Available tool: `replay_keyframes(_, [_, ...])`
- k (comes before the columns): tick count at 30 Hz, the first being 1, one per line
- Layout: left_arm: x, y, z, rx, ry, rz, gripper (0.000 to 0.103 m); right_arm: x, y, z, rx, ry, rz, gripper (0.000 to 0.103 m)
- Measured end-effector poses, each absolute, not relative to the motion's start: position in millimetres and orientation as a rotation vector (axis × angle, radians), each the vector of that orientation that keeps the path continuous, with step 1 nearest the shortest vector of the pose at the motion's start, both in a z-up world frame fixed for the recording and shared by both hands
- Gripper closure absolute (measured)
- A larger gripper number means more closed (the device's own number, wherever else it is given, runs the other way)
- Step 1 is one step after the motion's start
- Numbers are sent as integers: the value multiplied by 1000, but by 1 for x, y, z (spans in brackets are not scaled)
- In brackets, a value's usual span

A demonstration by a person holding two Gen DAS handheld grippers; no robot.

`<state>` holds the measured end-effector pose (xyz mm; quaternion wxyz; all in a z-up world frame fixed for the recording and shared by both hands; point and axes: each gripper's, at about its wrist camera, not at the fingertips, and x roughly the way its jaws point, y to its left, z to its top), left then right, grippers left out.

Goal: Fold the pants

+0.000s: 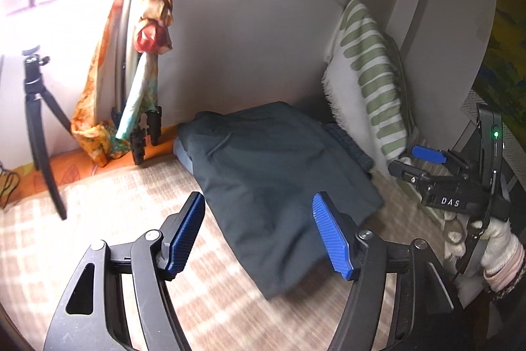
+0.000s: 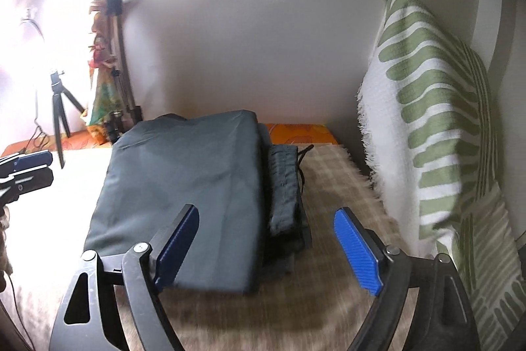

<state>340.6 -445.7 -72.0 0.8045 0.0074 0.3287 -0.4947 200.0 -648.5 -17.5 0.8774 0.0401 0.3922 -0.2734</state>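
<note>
jaws on both grippers stood spread w/ nothing between them. left gripper [image 1: 259, 232] hung over the near corner of the pants [image 1: 273, 183]; right gripper [image 2: 266, 247] over the near edge. pants lay folded on the checked blanket [image 2: 328, 186], long axis running away toward the wall [image 2: 263, 38], pillow [image 2: 427, 120] at right. both grippers abt equally near; fold looked done.

free: checked blanket [image 2: 332, 173] beside pants [image 2: 184, 186] | blocked: pillow [image 2: 427, 120] right, wall behind
</note>
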Motion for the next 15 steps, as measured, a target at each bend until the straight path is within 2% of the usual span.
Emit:
replay_keyframes(3, [319,-433,-61,21,698,-1069,35,181,-632,-8,90,804,-567,13])
replay_keyframes(15, [233,-381,-31,41,624,-1083,22,106,-548,31,37,747,-569,0])
